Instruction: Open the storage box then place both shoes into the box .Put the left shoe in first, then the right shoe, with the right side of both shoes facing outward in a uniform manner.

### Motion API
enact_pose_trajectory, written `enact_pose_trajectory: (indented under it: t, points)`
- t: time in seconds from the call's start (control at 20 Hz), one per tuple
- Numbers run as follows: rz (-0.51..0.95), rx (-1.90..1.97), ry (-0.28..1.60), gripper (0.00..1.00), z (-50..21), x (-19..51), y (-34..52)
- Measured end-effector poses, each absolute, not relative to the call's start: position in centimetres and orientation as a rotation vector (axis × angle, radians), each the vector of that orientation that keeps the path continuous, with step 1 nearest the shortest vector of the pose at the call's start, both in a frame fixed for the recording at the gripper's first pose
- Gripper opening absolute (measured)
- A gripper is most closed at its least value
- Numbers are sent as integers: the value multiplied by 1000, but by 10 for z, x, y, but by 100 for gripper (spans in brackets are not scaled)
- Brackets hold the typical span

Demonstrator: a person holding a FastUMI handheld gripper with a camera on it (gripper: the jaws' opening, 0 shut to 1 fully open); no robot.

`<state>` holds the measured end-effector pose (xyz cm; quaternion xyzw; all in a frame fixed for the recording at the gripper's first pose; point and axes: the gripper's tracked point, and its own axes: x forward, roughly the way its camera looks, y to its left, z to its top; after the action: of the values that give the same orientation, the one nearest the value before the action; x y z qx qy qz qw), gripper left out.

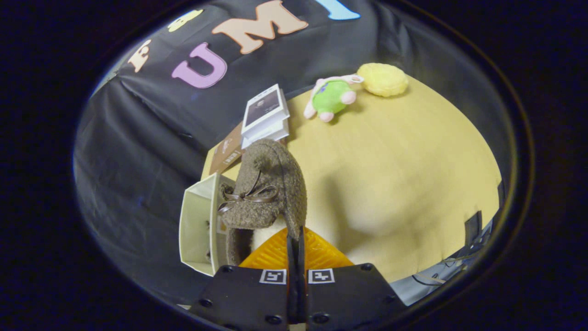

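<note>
From my seat at the controls I see the gripper (296, 239) clenched on the rim of a brown woolly slipper (268, 193), its two fingers pinched nearly together with only the thin edge of the slipper's collar between them. The slipper hangs ahead of the fingers, toe pointing away from me, with a small brown ribbon bow (248, 195) across its upper and a pale lining showing at the opening. Its orange ribbed sole (317, 255) spreads out on both sides of the fingers, close to the camera.

Just beside the slipper, on its left, I see the storage box (200, 225), a cream open container tipped on its side in my tilted view, its pale inner wall facing me. The slipper overlaps the box's near edge; I cannot tell whether it touches it or is partly inside.

Beyond the slipper's toe lies a stack of white boxes (265, 115) with a dark picture on top, and next to it a brown flat carton (227, 154). Farther across the light wooden surface (404, 174) sit a green and pink plush toy (331, 96) and, touching it, a yellow fluffy plush (382, 79). Some dark cables (452, 266) trail off the surface's near edge.
</note>
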<state>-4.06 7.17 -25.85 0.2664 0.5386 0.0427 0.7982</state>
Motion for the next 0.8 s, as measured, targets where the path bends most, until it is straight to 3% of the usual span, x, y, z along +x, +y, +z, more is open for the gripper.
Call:
enact_pose_trajectory:
  t: [0.5,0.8]
  points:
    - [249,659,1108,4,-204,-11,200]
    - [259,614,1175,4,-228,-25,250]
